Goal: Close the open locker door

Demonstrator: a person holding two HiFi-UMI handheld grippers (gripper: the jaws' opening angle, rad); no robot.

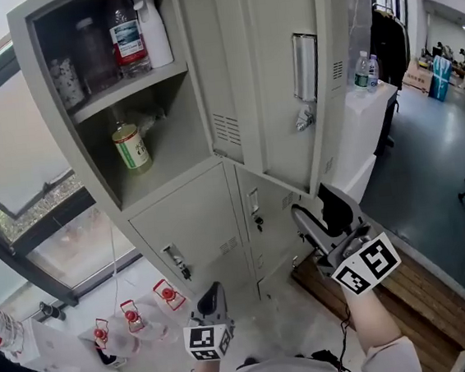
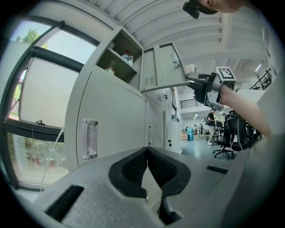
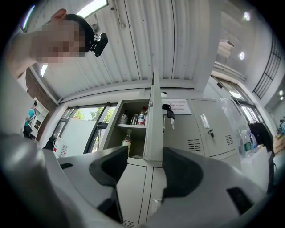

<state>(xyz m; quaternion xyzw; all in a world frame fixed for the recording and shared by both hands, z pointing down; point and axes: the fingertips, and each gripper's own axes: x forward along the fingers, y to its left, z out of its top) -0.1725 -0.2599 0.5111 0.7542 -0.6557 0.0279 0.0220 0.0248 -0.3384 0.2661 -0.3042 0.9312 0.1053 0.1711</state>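
Note:
The grey locker door (image 1: pixel 279 77) stands open, swung out from the upper compartment (image 1: pixel 115 94), with a handle (image 1: pixel 305 66) and keys (image 1: pixel 304 120) in its lock. My right gripper (image 1: pixel 318 209) is open just below the door's free lower corner; whether it touches cannot be told. In the right gripper view the door's edge (image 3: pixel 154 129) shows between and beyond the spread right gripper (image 3: pixel 144 167). My left gripper (image 1: pixel 213 292) is lower, in front of the shut bottom lockers, shut on nothing. The left gripper (image 2: pixel 147 153) faces a shut lower door, with the open door (image 2: pixel 162 67) above.
The compartment holds a green-labelled can (image 1: pixel 132 146), a water bottle (image 1: pixel 126 35) and a white spray bottle (image 1: pixel 152 24). Red-capped bottles (image 1: pixel 130 315) stand on the floor at left by the window. A wooden pallet (image 1: pixel 412 286) lies at right; a white cabinet (image 1: pixel 372 96) stands beyond.

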